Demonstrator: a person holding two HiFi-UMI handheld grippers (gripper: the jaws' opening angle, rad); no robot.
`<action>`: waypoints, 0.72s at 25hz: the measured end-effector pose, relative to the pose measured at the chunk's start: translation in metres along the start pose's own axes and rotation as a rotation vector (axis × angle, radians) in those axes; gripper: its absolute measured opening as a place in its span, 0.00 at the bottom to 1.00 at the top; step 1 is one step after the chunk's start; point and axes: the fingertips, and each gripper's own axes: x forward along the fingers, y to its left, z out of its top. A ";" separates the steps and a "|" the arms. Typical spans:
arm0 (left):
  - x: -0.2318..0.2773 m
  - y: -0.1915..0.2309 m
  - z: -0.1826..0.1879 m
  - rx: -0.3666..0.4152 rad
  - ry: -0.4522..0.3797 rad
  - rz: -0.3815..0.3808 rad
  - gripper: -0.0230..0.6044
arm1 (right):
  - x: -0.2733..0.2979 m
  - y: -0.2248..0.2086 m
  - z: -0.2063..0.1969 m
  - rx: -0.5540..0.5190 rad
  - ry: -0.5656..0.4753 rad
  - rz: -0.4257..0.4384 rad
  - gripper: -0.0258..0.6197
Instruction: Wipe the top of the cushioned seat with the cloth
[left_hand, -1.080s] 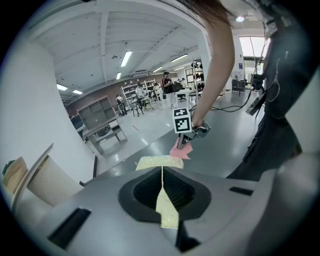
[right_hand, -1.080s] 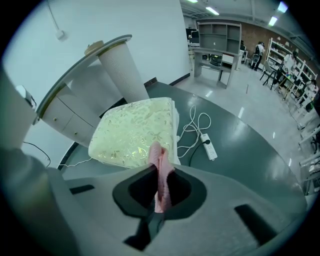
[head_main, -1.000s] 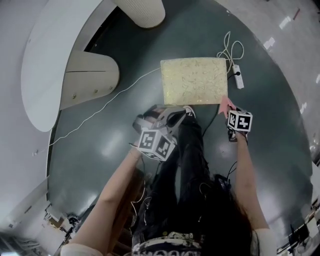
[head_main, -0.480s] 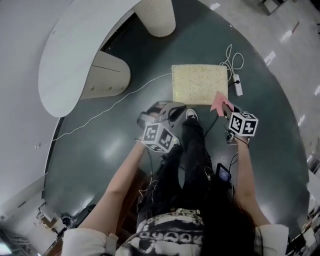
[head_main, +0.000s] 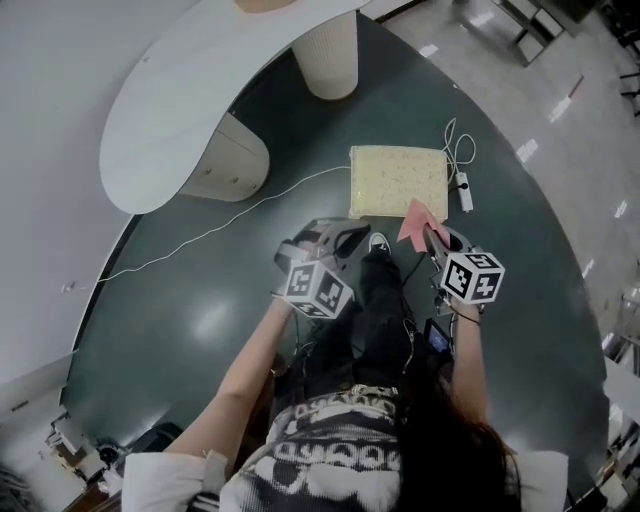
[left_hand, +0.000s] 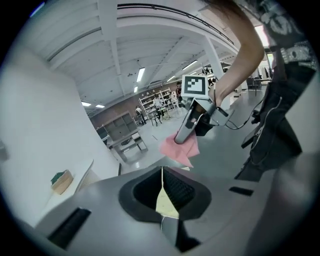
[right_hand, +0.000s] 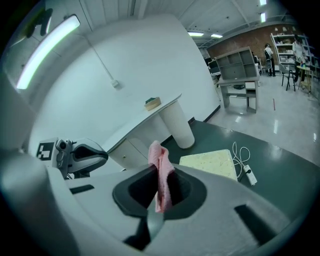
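Note:
The cushioned seat (head_main: 398, 182) is a pale yellow square pad lying flat on the dark green floor; it also shows in the right gripper view (right_hand: 210, 162). My right gripper (head_main: 428, 236) is shut on a pink cloth (head_main: 415, 222), which hangs in the air over the pad's near edge. The cloth (right_hand: 160, 172) stands pinched between that gripper's jaws (right_hand: 159, 186). My left gripper (head_main: 345, 236) hovers left of the cloth, short of the pad, jaws together and empty (left_hand: 161, 187). From the left gripper view I see the right gripper (left_hand: 192, 131) and the cloth (left_hand: 179, 148).
A white power strip (head_main: 463, 190) with coiled cable lies right of the pad. A thin white cable (head_main: 200, 235) runs left across the floor. A curved white counter (head_main: 200, 110) on a round pillar (head_main: 327, 50), with a cabinet (head_main: 232, 160), stands behind.
The head view has risen and pulled back, so the pad looks smaller. The right gripper with the cloth shifted left, from the pad's near right corner toward its near edge.

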 end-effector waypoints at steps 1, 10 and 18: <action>-0.012 -0.004 0.002 -0.003 -0.007 0.010 0.05 | -0.007 0.014 -0.003 -0.007 -0.010 0.004 0.05; -0.104 -0.060 -0.001 -0.032 -0.024 0.048 0.05 | -0.059 0.105 -0.038 -0.064 -0.071 0.008 0.05; -0.149 -0.093 0.000 -0.079 -0.042 0.071 0.05 | -0.084 0.158 -0.054 -0.156 -0.063 0.033 0.05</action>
